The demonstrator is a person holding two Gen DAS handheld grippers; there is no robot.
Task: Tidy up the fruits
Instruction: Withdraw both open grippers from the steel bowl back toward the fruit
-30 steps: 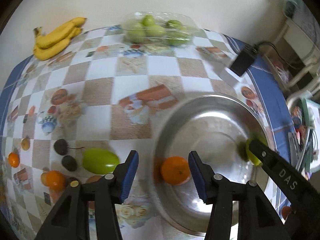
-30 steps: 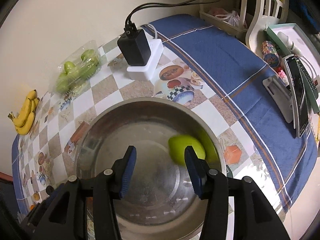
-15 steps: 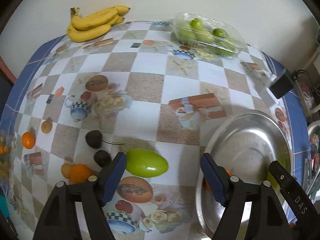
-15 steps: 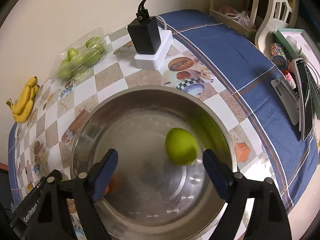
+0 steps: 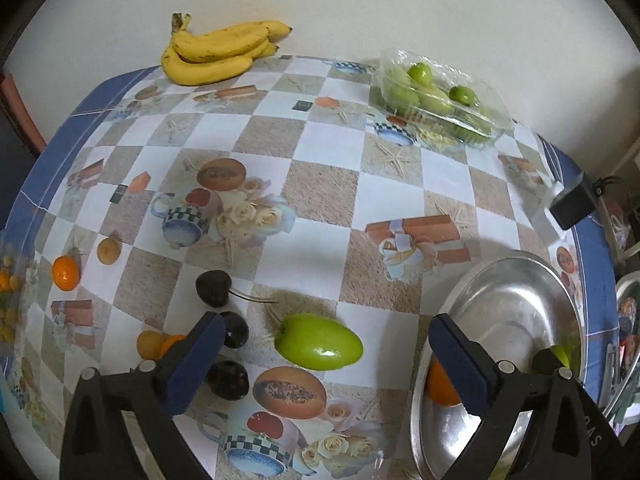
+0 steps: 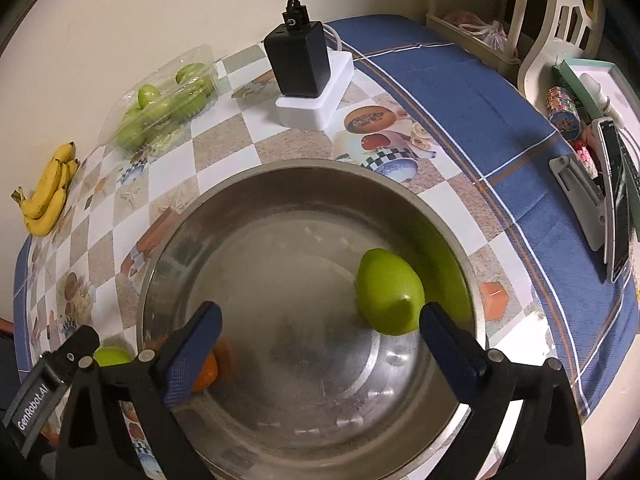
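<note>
Steel bowl [image 6: 304, 184] holds a green mango [image 6: 388, 292] and an orange [image 6: 206, 372]. Both tools, left tool [image 5: 326, 360] and right tool [image 6: 320, 350], have just been opening; they gape wide, gripping nothing.

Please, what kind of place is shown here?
Probably a home dining or kitchen corner: a table under a printed tablecloth, loose bananas by the wall, a steel bowl, and a white chair beside it.

black gripper [image 6: 320, 344] arms, blue ribbed pads [image 6: 194, 354], silver screws.

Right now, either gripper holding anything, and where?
Nothing held. Left gripper and right gripper have both just opened; no fruit touches the fingers.
</note>
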